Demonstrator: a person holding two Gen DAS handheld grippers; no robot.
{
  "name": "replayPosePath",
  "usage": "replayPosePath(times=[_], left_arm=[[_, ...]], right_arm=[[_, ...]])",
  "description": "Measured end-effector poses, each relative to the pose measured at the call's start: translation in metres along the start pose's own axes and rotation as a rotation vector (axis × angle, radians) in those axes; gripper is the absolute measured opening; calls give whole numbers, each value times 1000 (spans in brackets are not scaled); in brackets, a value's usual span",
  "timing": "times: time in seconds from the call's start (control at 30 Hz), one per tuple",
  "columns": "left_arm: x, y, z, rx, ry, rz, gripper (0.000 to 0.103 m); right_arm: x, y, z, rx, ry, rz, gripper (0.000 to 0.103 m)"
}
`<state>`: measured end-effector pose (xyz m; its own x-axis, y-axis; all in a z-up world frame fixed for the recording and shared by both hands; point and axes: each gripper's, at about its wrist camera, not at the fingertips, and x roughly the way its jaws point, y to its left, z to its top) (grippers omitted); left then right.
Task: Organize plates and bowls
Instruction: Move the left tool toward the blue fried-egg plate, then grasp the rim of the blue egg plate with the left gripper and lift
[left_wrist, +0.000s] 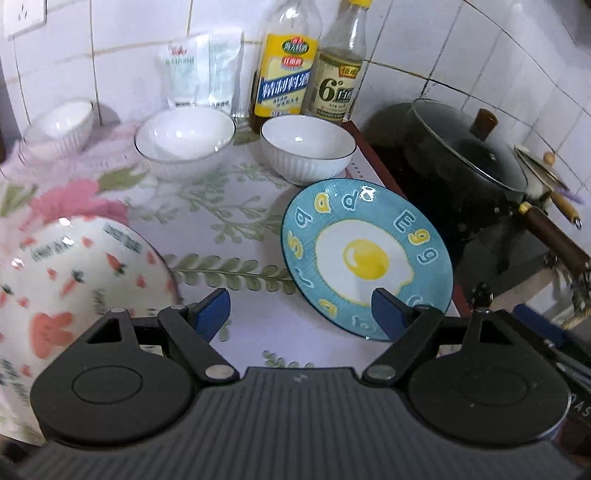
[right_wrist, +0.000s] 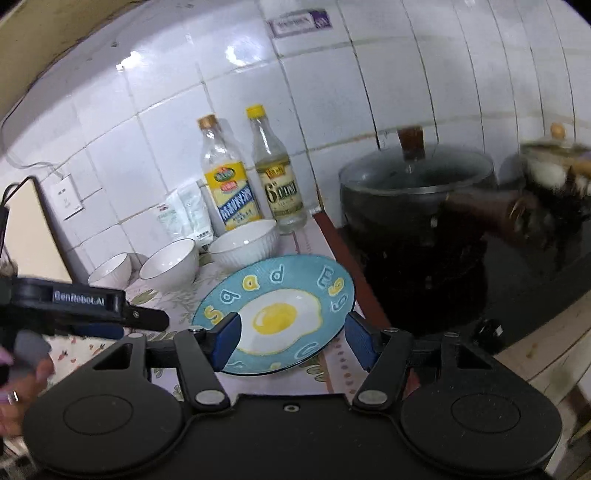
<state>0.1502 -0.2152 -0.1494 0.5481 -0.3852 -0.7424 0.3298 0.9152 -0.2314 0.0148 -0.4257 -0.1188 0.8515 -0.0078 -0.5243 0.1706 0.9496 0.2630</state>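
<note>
Two grippers hang over my counter (left_wrist: 258, 229), which is covered with a flowered cloth and ends at a tiled wall. Biggest on view is the black pot (right_wrist: 413, 206) with its glass lid, standing on the dark stove beyond the counter's right edge. Next comes the carrot-patterned plate (left_wrist: 74, 273), blurred, at the counter's near left side, just left of my left gripper (left_wrist: 301, 314). I see that gripper's blue fingers spread wide with only bare cloth between them, gripping nothing; its right pad overlaps the near rim of the blue egg plate (left_wrist: 365, 254) in the picture, though I cannot tell whether it touches. The egg plate lies flat near the right edge of the counter, just in front of the bowls. My right gripper (right_wrist: 293, 341) hovers at its near rim, fingers released, one on each side of the plate and neither visibly pressing on it. Three white bowls sit in a row toward the back: a wide bowl (left_wrist: 184, 142) in the middle, a ribbed bowl (left_wrist: 308, 151) on the right, a small bowl (left_wrist: 61, 127) on the left. Behind them, against the wall, stand two bottles (left_wrist: 286, 70) and a white packet (left_wrist: 199, 70).
</note>
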Motion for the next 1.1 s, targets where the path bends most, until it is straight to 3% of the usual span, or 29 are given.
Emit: replayPosePath(times=[0.17, 0.33, 0.5, 0.53, 0.63, 0.73, 1.0, 1.1], left_arm=[[25, -2, -5, -31, -5, -6, 82], [46, -5, -6, -21, 4, 43, 81], [58, -4, -8, -22, 28, 54, 64], [59, -3, -9, -26, 35, 46, 53], [59, 1, -9, -70, 55, 9, 46], [63, 1, -10, -71, 64, 8, 37], [70, -2, -10, -85, 69, -59, 20], [70, -8, -10, -50, 69, -45, 20]], right_arm=[[34, -13, -8, 43, 65, 1, 68], [63, -25, -18, 108, 129, 0, 68], [79, -35, -28, 185, 128, 9, 66], [80, -36, -28, 195, 118, 4, 63], [84, -37, -27, 221, 104, -29, 44], [87, -39, -28, 232, 96, -47, 34], [96, -41, -26, 220, 86, -48, 27], [99, -38, -22, 206, 110, -52, 22]])
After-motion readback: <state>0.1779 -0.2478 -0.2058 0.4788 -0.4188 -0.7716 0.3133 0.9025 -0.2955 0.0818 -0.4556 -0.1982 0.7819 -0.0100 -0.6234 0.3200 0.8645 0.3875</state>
